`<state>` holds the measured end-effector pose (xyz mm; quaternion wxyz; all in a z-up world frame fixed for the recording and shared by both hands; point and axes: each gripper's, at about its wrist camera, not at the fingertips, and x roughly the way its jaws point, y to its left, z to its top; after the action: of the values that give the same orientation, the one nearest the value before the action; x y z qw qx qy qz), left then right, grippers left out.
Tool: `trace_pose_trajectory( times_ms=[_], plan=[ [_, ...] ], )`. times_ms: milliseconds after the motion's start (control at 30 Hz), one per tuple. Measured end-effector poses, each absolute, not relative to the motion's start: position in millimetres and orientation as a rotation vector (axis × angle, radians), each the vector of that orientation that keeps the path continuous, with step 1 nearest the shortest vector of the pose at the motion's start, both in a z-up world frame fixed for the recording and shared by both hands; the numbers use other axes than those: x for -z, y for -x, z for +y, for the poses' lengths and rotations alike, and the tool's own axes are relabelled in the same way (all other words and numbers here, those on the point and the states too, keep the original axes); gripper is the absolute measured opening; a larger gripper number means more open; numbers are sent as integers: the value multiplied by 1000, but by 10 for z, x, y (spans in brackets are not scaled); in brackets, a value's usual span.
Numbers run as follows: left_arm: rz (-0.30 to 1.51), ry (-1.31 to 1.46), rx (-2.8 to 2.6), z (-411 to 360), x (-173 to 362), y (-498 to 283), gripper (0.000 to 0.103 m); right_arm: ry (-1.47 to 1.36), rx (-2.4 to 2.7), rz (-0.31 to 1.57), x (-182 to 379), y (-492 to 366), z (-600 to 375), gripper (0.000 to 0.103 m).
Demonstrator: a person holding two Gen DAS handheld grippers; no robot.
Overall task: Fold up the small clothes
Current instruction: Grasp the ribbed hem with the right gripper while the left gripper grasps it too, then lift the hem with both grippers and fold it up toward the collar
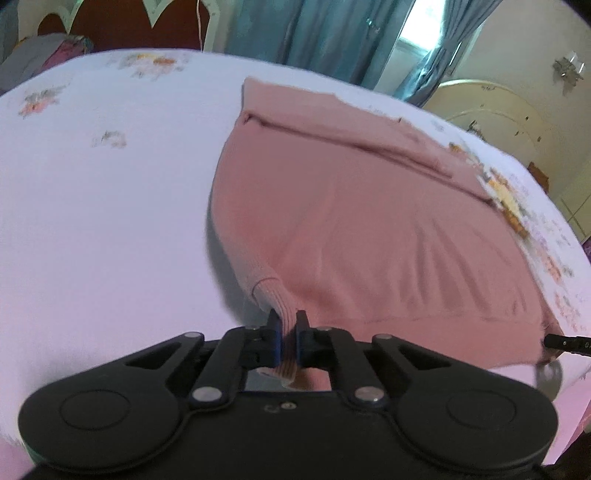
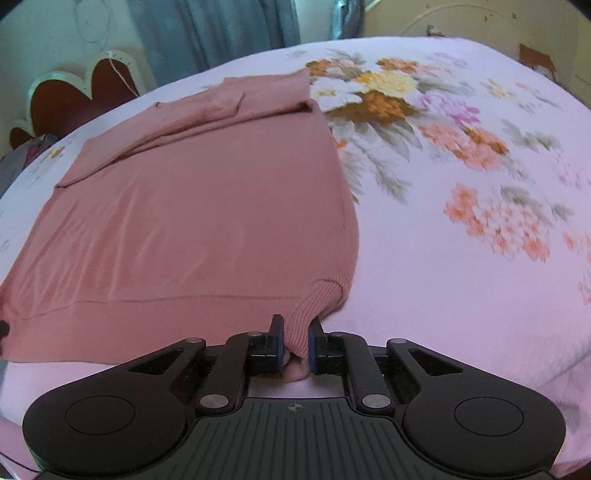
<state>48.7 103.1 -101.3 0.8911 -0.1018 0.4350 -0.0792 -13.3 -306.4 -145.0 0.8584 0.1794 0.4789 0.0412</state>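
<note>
Bare bedsheet (image 1: 92, 221) either side of the sweater (image 1: 351, 229).

A dusty pink ribbed knit is seen in the sweater (image 2: 192, 206). The bedsheet (image 2: 443, 295) is coloured pale lilac and printed with orange, yellow and purple flowers with grey-green leaves. The curtains (image 1: 314, 33) are coloured teal.

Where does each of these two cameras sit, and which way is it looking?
Left wrist view: rides on the left gripper, facing forward and down over the pink knitted sweater on the floral bedsheet; its black fingers pinch the ribbed hem corner.
Right wrist view: rides on the right gripper, facing likewise; its fingers pinch the hem's other corner.
Shared: the same sweater, bedsheet and teal curtain; the left view catches the right gripper's tip at its right edge.
</note>
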Motion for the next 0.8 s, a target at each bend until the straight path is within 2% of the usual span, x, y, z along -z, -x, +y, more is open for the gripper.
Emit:
trace_pose_trajectory(
  times_ms=[433,800],
  plan=[
    [732,261,195,988,509,-1008,5,-483,-122,832,948,-451,-3293,11],
    [648,300,174,966,350,-1837,5,-513,-127,751,860,-1444,-3449,11]
  ],
)
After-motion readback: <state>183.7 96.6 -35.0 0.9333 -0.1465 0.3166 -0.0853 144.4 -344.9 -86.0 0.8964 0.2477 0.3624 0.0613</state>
